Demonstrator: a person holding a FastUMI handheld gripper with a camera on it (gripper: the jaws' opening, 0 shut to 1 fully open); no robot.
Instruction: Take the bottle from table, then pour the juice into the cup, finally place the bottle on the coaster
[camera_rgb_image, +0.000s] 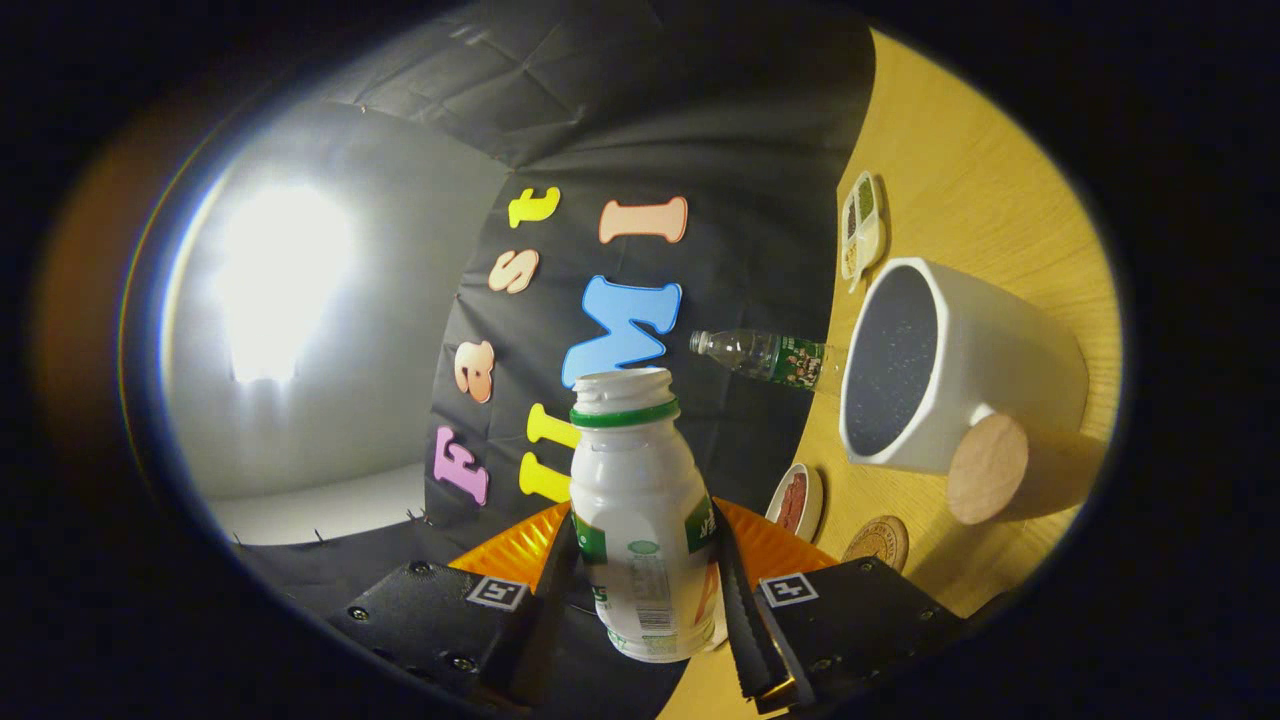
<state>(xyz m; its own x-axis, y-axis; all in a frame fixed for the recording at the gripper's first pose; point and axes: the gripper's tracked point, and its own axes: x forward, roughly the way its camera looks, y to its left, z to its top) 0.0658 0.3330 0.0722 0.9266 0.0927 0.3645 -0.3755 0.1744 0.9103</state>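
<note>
the gripper (645, 585) at bottom centre clamps both fingers on the uncapped white plastic bottle with a green neck ring (640, 510). at right, on the tilted yellow wooden table (980, 170), sits the white cup with a round wooden handle (950, 370); the round brown coaster (878, 541) lies lower right, below it.

The wooden table (960, 190) lies beyond and beside the fingers. On it stand a white cup (985, 375), a round coaster (878, 541) close by the fingers, a small dish (797, 500), a clear bottle (775, 357) and a divided tray (862, 224) farthest off.
</note>
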